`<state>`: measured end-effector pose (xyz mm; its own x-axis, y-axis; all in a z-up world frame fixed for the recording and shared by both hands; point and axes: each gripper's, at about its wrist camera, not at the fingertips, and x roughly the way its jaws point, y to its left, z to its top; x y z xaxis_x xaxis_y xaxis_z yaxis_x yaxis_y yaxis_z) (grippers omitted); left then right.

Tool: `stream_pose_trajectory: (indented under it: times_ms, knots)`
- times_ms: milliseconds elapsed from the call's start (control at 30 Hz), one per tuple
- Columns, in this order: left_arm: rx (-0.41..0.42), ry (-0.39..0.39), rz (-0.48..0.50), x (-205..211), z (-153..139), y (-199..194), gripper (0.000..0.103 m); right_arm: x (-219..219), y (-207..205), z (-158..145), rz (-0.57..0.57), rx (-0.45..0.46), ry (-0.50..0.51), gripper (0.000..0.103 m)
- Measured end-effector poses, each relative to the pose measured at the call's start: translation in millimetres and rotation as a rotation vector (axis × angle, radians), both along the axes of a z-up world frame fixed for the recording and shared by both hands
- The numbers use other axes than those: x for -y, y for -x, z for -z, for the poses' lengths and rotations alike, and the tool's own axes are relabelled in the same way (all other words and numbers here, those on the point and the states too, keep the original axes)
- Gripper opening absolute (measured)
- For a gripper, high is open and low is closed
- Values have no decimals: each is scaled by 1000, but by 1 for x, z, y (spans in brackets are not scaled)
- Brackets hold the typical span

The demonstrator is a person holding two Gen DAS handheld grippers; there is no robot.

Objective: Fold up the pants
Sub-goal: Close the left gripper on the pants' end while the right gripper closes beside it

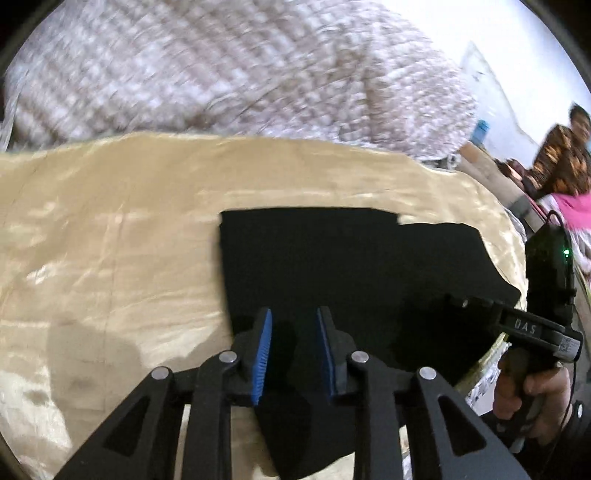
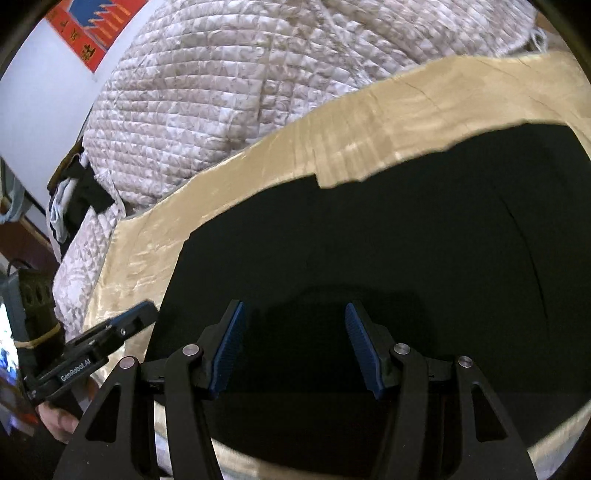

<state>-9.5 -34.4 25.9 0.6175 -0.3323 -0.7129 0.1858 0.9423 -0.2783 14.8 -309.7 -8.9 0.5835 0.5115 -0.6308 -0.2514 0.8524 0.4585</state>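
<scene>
Black pants point(image 1: 351, 266) lie folded flat on a shiny beige sheet point(image 1: 110, 240). My left gripper point(image 1: 294, 317) hovers over their near left edge, jaws partly open, with black cloth seen between the blue pads point(image 1: 263, 354); no grip is clear. In the right wrist view the pants point(image 2: 369, 240) fill the middle. My right gripper point(image 2: 294, 314) is wide open just above them and holds nothing. The right gripper also shows in the left wrist view point(image 1: 480, 306) at the pants' right edge, and the left gripper shows in the right wrist view point(image 2: 144, 314).
A quilted white-and-brown blanket point(image 2: 221, 92) is heaped behind the sheet. People point(image 1: 565, 155) sit at the far right. A red poster point(image 2: 88, 33) hangs on the wall. Dark clothing point(image 2: 81, 199) lies at the blanket's left end.
</scene>
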Motion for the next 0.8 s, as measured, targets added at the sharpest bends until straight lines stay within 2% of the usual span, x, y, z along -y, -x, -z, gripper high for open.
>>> stream_pose_trajectory:
  times_ms: [67, 200, 267, 333, 400, 433, 467, 667, 800]
  knots:
    - [-10, 7, -15, -9, 4, 3, 27, -2, -7, 1, 2, 7, 6, 56]
    - [-7, 18, -29, -14, 3, 6, 28, -1, -12, 5, -3, -15, -47, 51]
    - [-5, 16, -33, -13, 2, 4, 31, -3, -11, 5, -32, -28, -91, 35]
    - [-5, 17, -36, -13, 3, 4, 31, -4, -7, 8, -59, -42, -118, 28]
    - [-8, 14, -34, -12, 4, 4, 32, -5, -9, 10, -45, -52, -102, 18]
    - [-10, 12, -33, -11, 5, 3, 32, -3, -11, 11, -27, -58, -97, 7]
    - [-11, 9, -33, -10, 5, 3, 32, -2, -11, 10, -19, -61, -102, 4]
    - [-2, 6, -40, -12, 5, 4, 33, 9, 7, -6, -11, -29, -182, 3]
    - [-10, 0, -37, -10, 8, 3, 34, 15, 1, 13, 53, -106, -87, 3]
